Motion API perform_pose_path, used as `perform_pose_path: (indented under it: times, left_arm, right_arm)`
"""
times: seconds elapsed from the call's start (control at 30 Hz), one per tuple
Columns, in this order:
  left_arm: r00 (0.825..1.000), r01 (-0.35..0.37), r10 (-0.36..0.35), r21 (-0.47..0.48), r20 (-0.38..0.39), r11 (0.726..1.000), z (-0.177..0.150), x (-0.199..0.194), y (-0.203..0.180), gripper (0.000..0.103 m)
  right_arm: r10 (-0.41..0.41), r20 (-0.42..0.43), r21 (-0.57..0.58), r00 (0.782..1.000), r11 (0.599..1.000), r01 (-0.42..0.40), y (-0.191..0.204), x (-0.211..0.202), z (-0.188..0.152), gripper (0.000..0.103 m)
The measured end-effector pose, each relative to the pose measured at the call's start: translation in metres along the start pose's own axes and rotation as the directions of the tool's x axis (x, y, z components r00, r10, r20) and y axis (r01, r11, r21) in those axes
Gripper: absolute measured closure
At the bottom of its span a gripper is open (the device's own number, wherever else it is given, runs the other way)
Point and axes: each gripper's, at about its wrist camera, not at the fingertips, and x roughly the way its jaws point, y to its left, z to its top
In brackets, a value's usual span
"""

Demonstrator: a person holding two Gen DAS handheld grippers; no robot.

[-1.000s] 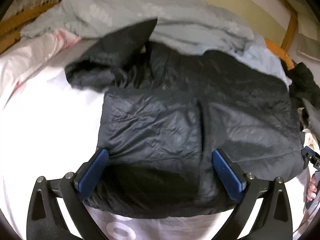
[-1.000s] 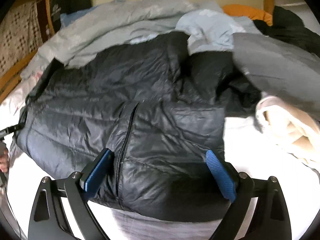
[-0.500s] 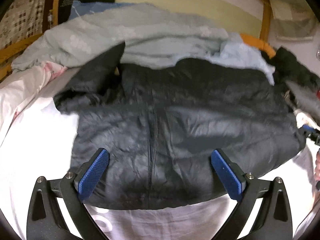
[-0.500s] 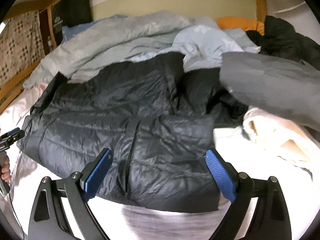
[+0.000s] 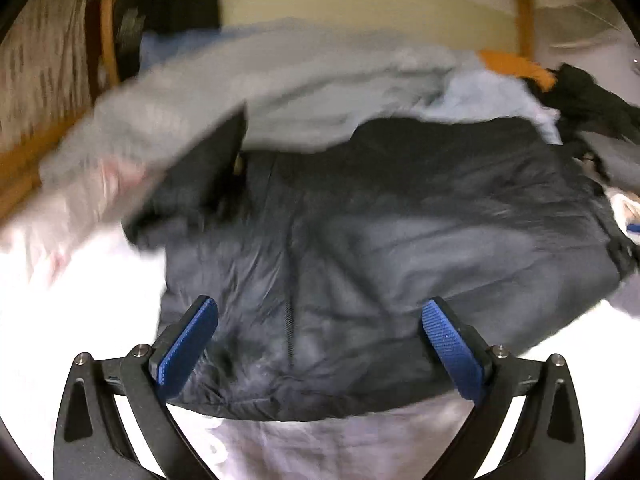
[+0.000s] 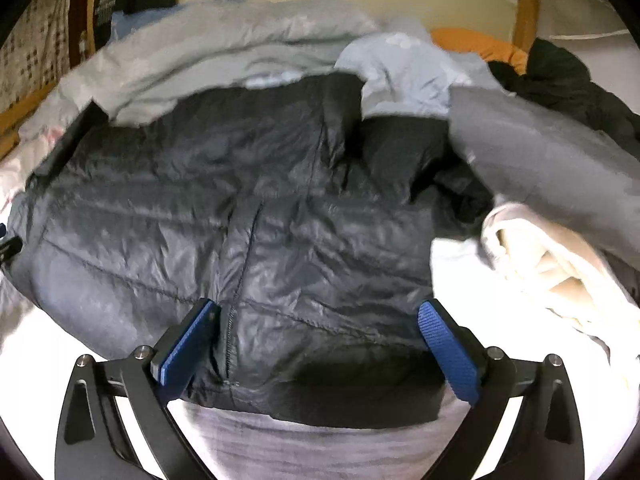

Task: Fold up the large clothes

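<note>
A black quilted puffer jacket [image 5: 400, 260] lies spread on the bed, zip facing up, one sleeve bunched at the far left. My left gripper [image 5: 320, 336] hovers open over its near hem, with the zip line running between the blue pads [image 5: 188, 344], which do not press the fabric. In the right wrist view the same jacket [image 6: 240, 220] fills the middle. My right gripper [image 6: 316, 340] hangs over the hem by the zip's lower end. Its jaws are opening, and the fabric lies under the gap, not pinched.
A grey-blue duvet [image 6: 220, 48] is heaped behind the jacket against the wooden bed frame [image 5: 108, 40]. On the right lie a grey garment [image 6: 540, 152], a cream garment [image 6: 560, 260], black clothes [image 6: 560, 76] and an orange pillow [image 6: 472, 44]. White sheet [image 5: 80, 300] shows at left.
My left gripper has slid sideways and rolled, so the zip has shifted from its right finger to left of centre, and more of the headboard shows. The right gripper has hardly moved.
</note>
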Motion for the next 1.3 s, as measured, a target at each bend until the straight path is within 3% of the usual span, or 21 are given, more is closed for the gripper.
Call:
perform_pose_path:
  times: [0.1,0.2,0.27,0.33,0.47,0.53,0.63,0.8,0.83,0.93,0.97,1.07,1.17,1.3]
  left_arm:
    - [0.991,0.057,-0.064,0.064,0.120,0.996,0.003,-0.032,-0.025,0.001]
    - [0.972,0.180,-0.187,0.056,0.144,0.982,0.010,-0.039,-0.052,0.001]
    - [0.973,0.186,-0.194,0.072,0.126,0.980,0.016,-0.029,-0.069,0.001]
    - [0.982,0.145,-0.152,0.067,0.109,0.987,0.018,-0.013,-0.079,0.001]
    - [0.993,0.116,-0.116,0.044,-0.002,0.992,0.004,0.026,-0.078,0.002]
    - [0.987,0.136,-0.132,0.042,-0.090,0.990,-0.001,0.041,-0.077,0.003]
    - [0.986,0.103,-0.096,0.043,-0.138,0.994,-0.004,0.050,-0.081,0.002]
    - [0.977,0.126,-0.118,0.036,-0.178,0.991,-0.006,0.057,-0.080,0.001]
    - [0.974,0.137,-0.130,0.025,-0.183,0.990,-0.007,0.059,-0.078,0.001]
    - [0.971,0.154,-0.151,0.006,-0.187,0.988,-0.006,0.060,-0.076,0.001]
    - [0.971,0.155,-0.151,0.004,-0.187,0.988,-0.006,0.060,-0.076,0.001]
    - [0.973,0.148,-0.144,0.009,-0.183,0.989,-0.006,0.060,-0.078,0.001]
    - [0.973,0.148,-0.144,0.008,-0.182,0.989,-0.006,0.060,-0.078,0.001]
    - [0.972,0.152,-0.149,0.001,-0.183,0.988,-0.007,0.061,-0.077,0.001]
  right_arm:
    - [0.020,0.065,0.007,0.998,1.000,-0.020,-0.002,-0.017,0.007,0.002]
    - [0.032,0.087,0.010,0.996,0.999,-0.033,0.001,-0.026,0.011,0.002]
    - [0.028,0.092,-0.003,0.995,1.000,-0.027,0.005,-0.027,0.011,0.002]
    - [0.030,0.092,-0.012,0.995,0.999,-0.030,0.008,-0.028,0.011,0.002]
    - [0.033,0.088,-0.028,0.996,0.999,-0.031,0.010,-0.031,0.009,0.002]
    - [0.040,0.085,-0.031,0.996,0.999,-0.038,0.011,-0.031,0.008,0.002]
    - [0.046,0.093,-0.038,0.995,0.998,-0.043,0.013,-0.033,0.008,0.002]
    - [0.093,0.090,-0.055,0.992,0.995,-0.088,0.020,-0.036,0.007,0.004]
    - [0.132,0.090,-0.076,0.987,0.989,-0.126,0.024,-0.040,0.007,0.007]
    - [0.250,0.103,-0.127,0.963,0.963,-0.237,0.034,-0.058,0.009,0.041]
    - [0.283,0.107,-0.129,0.953,0.954,-0.269,0.038,-0.064,0.010,0.058]
    - [0.385,0.041,-0.075,0.922,0.921,-0.381,0.052,-0.059,0.021,0.083]
    - [0.431,-0.056,-0.010,0.901,0.902,-0.432,0.077,-0.039,0.032,0.087]
    - [0.440,-0.112,-0.005,0.891,0.897,-0.443,0.112,-0.010,0.044,0.087]
